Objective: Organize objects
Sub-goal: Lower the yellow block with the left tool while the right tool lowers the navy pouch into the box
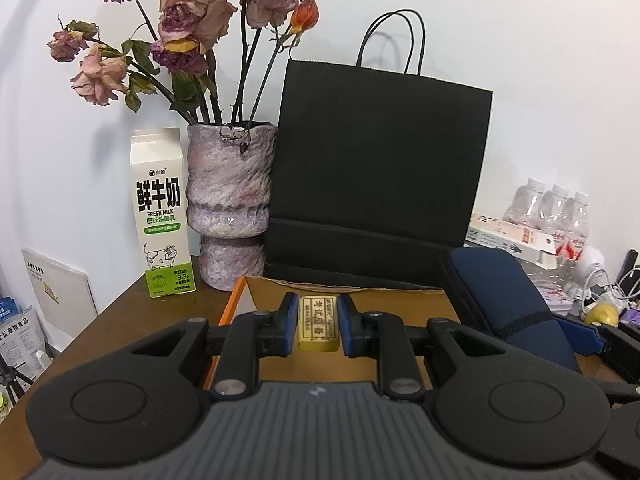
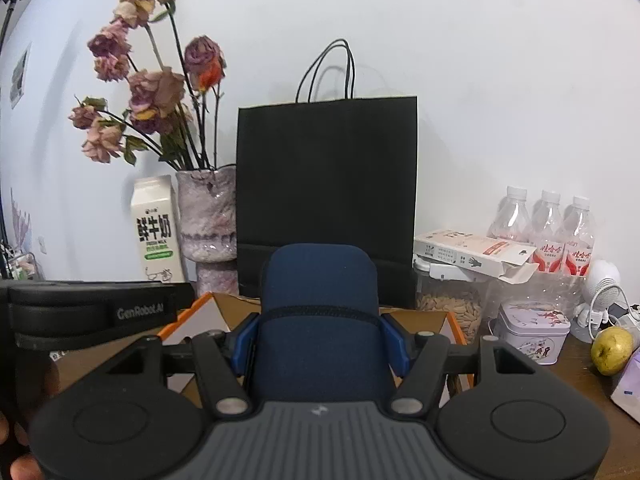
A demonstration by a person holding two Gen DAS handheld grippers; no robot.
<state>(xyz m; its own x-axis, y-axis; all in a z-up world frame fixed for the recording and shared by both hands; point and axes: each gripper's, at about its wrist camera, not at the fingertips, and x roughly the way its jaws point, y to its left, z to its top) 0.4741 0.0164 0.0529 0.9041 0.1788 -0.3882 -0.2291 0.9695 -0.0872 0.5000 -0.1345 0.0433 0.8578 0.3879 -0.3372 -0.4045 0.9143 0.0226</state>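
Over the cardboard box (image 1: 400, 300), left gripper (image 1: 318, 322) pinches an eraser (image 1: 318, 322), right gripper (image 2: 318, 338) clamps a blue pouch (image 2: 320, 300); neither is yet dropped in.

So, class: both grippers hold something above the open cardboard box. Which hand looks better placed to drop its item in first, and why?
Probably left. The left gripper holds the small yellow eraser over the cardboard box floor; the navy pouch in the right gripper is bulkier.

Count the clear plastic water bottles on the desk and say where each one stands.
3, in a row against the wall at the right: left bottle, middle bottle, right bottle, behind the white carton. More may be hidden.
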